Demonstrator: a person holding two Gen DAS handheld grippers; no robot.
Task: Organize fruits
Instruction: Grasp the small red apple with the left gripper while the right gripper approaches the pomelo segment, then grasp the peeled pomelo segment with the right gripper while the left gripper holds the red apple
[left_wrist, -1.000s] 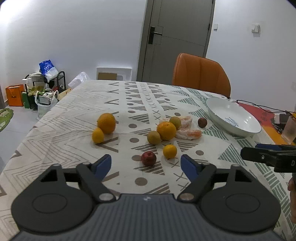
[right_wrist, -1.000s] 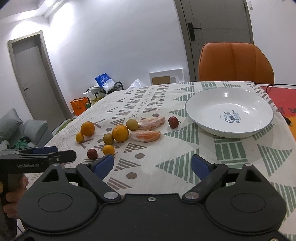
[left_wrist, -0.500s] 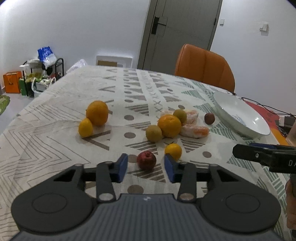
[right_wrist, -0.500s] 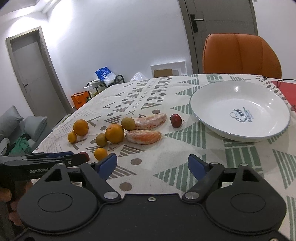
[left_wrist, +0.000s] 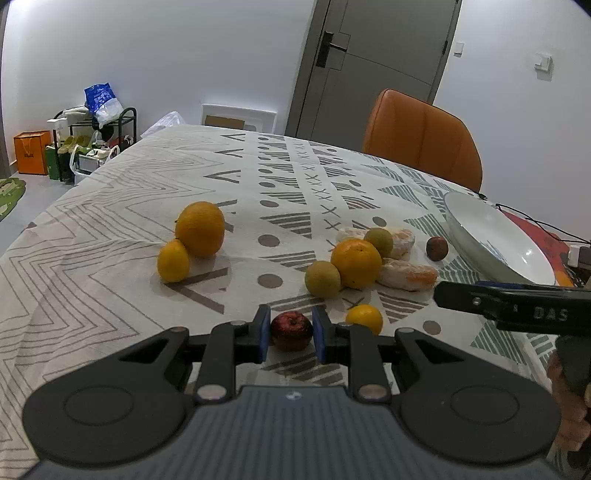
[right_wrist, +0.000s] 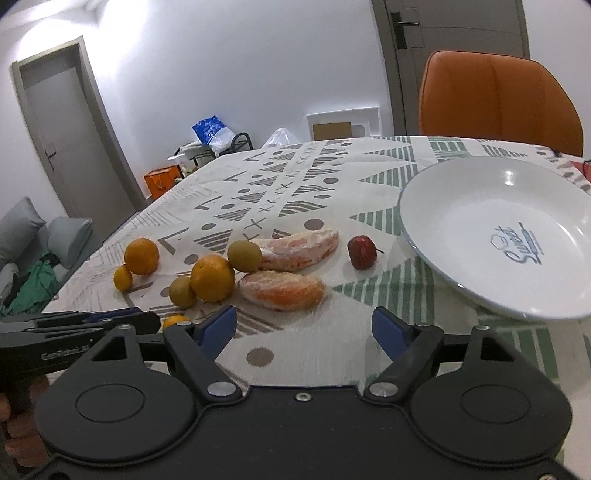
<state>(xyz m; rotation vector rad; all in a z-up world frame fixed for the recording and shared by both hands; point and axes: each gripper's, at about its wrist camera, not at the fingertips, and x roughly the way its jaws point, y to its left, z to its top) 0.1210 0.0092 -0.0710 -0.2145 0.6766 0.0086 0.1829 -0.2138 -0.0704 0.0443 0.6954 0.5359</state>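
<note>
My left gripper (left_wrist: 289, 334) is shut on a small dark red fruit (left_wrist: 291, 329) at the table's near side; its blue pads touch both sides. A small orange (left_wrist: 365, 318) lies just right of it. Beyond are a large orange (left_wrist: 355, 263), two green-brown fruits (left_wrist: 322, 278), two peeled orange pieces (left_wrist: 406, 274) and a second red fruit (left_wrist: 437, 248). Another orange with a small one (left_wrist: 200, 229) lies to the left. My right gripper (right_wrist: 304, 326) is open and empty, low over the cloth before the peeled pieces (right_wrist: 282, 289). The white plate (right_wrist: 461, 199) is to its right.
An orange chair (left_wrist: 421, 138) stands at the table's far side. A cable and a red mat (left_wrist: 532, 229) lie beyond the plate. The left gripper's body (right_wrist: 74, 328) shows at the left of the right wrist view. A shelf with bags (left_wrist: 92, 144) stands off the table.
My left gripper moved forward and closed its jaws onto the dark red fruit. My right gripper moved forward and lower toward the peeled pieces, still open.
</note>
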